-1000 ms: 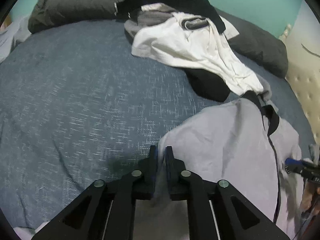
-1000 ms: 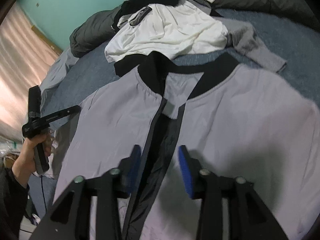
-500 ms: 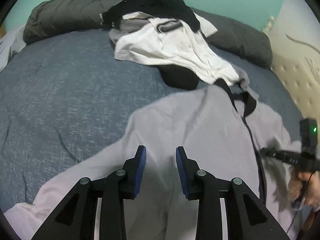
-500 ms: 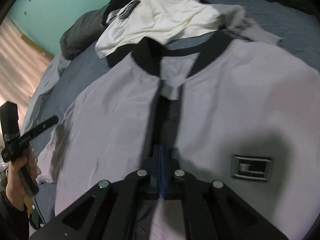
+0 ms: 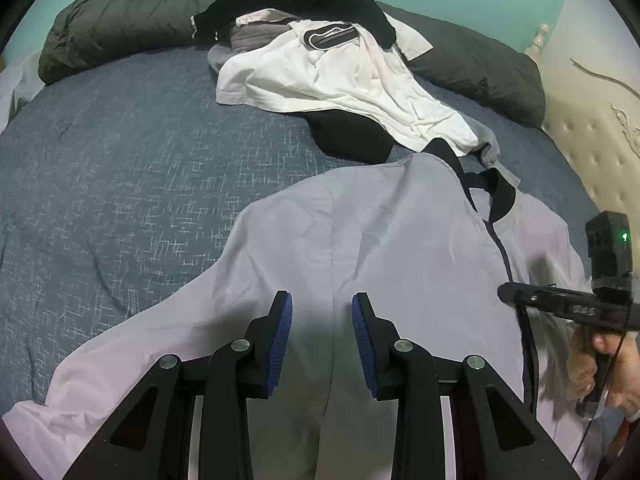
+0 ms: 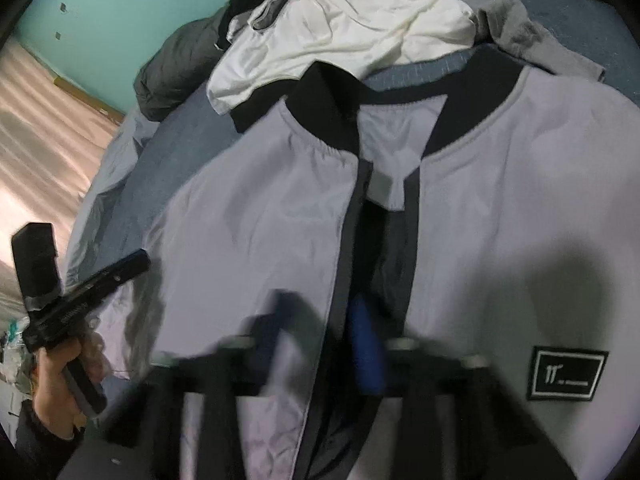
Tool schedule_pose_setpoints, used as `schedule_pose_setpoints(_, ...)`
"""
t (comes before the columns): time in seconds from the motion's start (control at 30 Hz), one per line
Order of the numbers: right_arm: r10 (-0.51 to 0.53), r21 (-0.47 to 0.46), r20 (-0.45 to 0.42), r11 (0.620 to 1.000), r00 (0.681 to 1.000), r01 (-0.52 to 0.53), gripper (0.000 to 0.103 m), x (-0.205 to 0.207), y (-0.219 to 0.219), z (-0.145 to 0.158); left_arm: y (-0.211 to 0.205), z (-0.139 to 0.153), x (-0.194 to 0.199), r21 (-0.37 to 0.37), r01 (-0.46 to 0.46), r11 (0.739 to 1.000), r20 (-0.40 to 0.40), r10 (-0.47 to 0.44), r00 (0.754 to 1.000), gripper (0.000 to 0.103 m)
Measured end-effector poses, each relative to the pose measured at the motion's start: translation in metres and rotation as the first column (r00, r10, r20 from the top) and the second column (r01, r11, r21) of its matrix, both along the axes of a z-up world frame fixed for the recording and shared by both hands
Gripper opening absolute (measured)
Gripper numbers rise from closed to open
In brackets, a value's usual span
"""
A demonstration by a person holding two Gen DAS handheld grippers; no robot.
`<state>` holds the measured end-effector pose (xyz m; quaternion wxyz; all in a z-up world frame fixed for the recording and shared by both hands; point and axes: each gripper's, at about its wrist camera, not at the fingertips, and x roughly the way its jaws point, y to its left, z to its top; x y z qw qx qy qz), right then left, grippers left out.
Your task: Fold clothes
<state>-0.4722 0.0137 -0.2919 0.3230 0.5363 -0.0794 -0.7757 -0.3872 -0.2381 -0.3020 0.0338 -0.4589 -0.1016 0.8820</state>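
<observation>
While left claw (image 5: 322,320) hovers parted over grey jacket (image 5: 400,240), right claw (image 6: 320,316) pinches its front edge.

Pale grey jacket (image 5: 400,240), black collar, spread unzipped, front up, on bed.

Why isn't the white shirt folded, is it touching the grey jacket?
Touching. In the left wrist view the white shirt's lower corner lies on the grey jacket's black collar with no blue bedcover showing between them.
</observation>
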Motion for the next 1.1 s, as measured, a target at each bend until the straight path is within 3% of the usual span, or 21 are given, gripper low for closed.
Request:
schedule_pose_setpoints(0.17,-0.038,0.034,-0.072,0.999,0.997,0.040,0.002,0.012,0.014,0.012,0.003,-0.004,-0.002,-0.007,0.009,1.000,0.008,-0.009,1.000,0.036)
schedule_pose_setpoints(0.37,-0.018,0.114,0.003,0.993,1.000,0.018,0.002,0.012,0.013,-0.005,0.008,-0.013,-0.011,-0.010,0.006,1.000,0.034,-0.005,0.999,0.036)
schedule_pose_setpoints(0.5,-0.012,0.103,-0.043,0.995,0.999,0.016,0.002,0.012,0.014,-0.004,0.008,-0.019,-0.013,-0.020,0.002,1.000,0.051,-0.001,0.999,0.036)
schedule_pose_setpoints(0.7,-0.030,0.114,-0.039,0.993,0.999,0.034,0.002,0.008,0.014,-0.007,0.017,-0.013,0.003,-0.019,0.035,0.999,0.040,-0.035,0.999,0.036)
schedule_pose_setpoints(0.83,-0.065,0.065,-0.003,0.996,0.998,0.065,0.007,0.012,0.028,0.004,0.025,-0.010,0.021,-0.029,0.062,0.998,0.046,-0.061,0.997,0.036)
schedule_pose_setpoints(0.97,-0.043,0.066,-0.049,0.997,0.998,0.046,0.012,0.030,0.046,0.030,0.025,0.000,0.048,-0.020,0.056,0.998,0.033,-0.055,0.998,0.036)
schedule_pose_setpoints(1.1,-0.059,0.039,-0.034,0.997,0.998,0.060,0.015,0.054,0.080,0.051,0.030,0.012,0.079,-0.001,0.041,0.999,0.022,-0.041,0.999,0.036)
